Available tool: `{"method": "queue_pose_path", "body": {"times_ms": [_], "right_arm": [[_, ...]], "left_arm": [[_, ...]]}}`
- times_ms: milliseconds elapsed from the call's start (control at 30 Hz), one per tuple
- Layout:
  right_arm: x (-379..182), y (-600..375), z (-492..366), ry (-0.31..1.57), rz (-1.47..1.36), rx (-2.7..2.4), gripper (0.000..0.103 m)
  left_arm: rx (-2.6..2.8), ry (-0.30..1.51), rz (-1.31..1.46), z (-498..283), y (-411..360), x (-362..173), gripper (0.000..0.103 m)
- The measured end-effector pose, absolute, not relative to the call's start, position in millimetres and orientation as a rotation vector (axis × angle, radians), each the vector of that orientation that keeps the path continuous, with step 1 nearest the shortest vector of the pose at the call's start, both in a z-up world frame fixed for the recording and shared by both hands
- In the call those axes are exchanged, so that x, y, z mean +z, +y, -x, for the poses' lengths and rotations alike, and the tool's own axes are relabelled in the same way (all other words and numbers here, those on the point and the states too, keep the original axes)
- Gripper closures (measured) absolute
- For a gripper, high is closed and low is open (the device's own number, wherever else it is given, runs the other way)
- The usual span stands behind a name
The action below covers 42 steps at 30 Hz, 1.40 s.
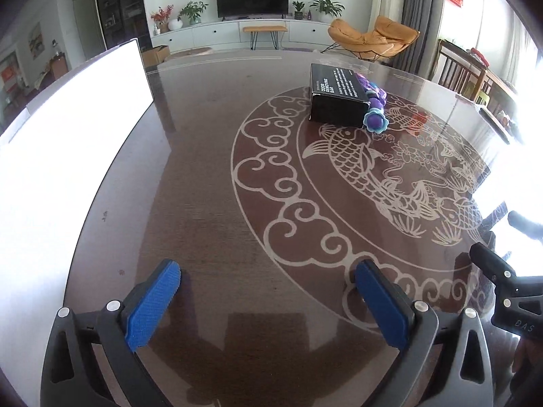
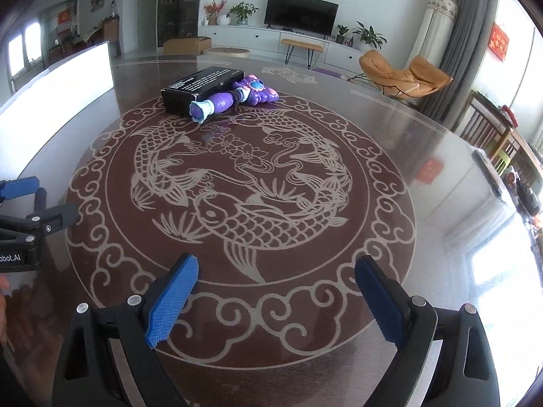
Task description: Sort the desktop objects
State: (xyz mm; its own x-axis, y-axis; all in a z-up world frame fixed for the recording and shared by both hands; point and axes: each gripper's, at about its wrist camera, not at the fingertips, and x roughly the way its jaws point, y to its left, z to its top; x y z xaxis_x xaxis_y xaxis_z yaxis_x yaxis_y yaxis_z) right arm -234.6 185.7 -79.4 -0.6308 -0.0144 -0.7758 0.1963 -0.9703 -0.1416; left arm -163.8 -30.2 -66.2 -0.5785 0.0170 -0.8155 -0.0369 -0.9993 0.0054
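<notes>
A dark glossy desk (image 2: 424,142) fills both views, its top carrying a large pale roundel of carp (image 2: 237,183) ringed by scrolling clouds. Along the desk's left edge lies a bright white panel (image 1: 68,156), washed out by glare so that its surface cannot be read.

Toward the far side of the roundel lies a black box (image 2: 200,86) with white lettering on its upper face. A purple toy (image 2: 237,96) with light blue trim rests touching the box's right side, one flared end pointing toward the near edge of the desk.

The left tool (image 1: 268,302) hangs above bare desk just left of the cloud border, its blue pads (image 1: 152,305) spread wide with nothing between them. The right tool (image 2: 276,300) hovers over the near rim of the roundel, likewise spread wide and empty. Both tools are well apart from the box and toy.
</notes>
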Motion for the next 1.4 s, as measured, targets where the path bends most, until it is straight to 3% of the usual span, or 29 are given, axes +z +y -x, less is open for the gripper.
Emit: {"method": "queue_pose_path", "body": {"times_ms": [100,300,1400], "right_arm": [[-78.5,187.6,238.7,0.285,-1.325,-2.722,0.0],[-80.4,195.2,241.3,0.194,-1.351,-2.689,0.0],[-79.2,189.2,237.1,0.241,-1.338,-2.711,0.0]], "left_arm": [[2.763,0.037,1.413,168.0,-31.6,-67.8,0.0],[2.763,0.037,1.413,167.9,-31.9,-67.8,0.0],[2.763,0.036,1.414,167.7,-31.4,-67.6,0.0]]}}
